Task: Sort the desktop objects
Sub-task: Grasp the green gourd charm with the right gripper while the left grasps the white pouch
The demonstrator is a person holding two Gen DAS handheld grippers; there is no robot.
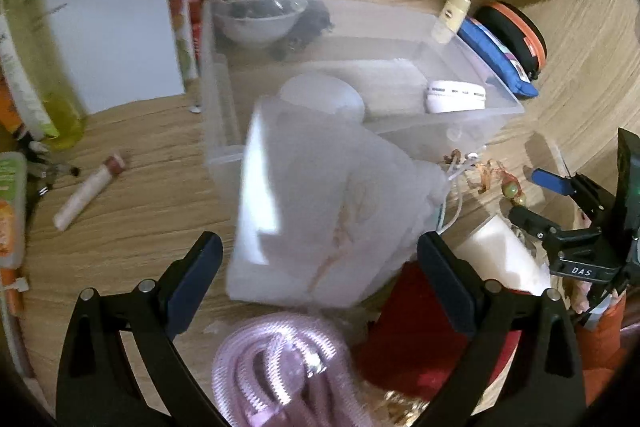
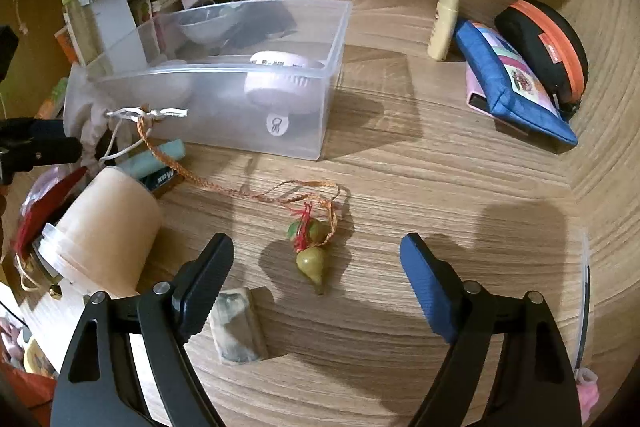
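Note:
A clear plastic bin (image 1: pixel 224 75) stands on the wooden desk and holds a white round case (image 1: pixel 455 95); the bin also shows in the right wrist view (image 2: pixel 332 75). A white mesh drawstring pouch (image 1: pixel 320 211) hangs blurred against the bin's near edge, just ahead of my open left gripper (image 1: pixel 320 263); whether the fingers touch it I cannot tell. In the right wrist view the pouch (image 2: pixel 86 115) sits at the bin's left corner. My right gripper (image 2: pixel 318 267) is open over a green gourd charm (image 2: pixel 312 255) on an orange cord.
A pink coiled cable (image 1: pixel 280 363), a red cloth (image 1: pixel 416 339) and a cream cup (image 2: pixel 108 231) lie near the left gripper. A blue pouch (image 2: pixel 516 83), a black-orange case (image 2: pixel 552 43) and a cream bottle (image 2: pixel 442 23) lie at the back right. A grey eraser block (image 2: pixel 236 327) lies near the right gripper.

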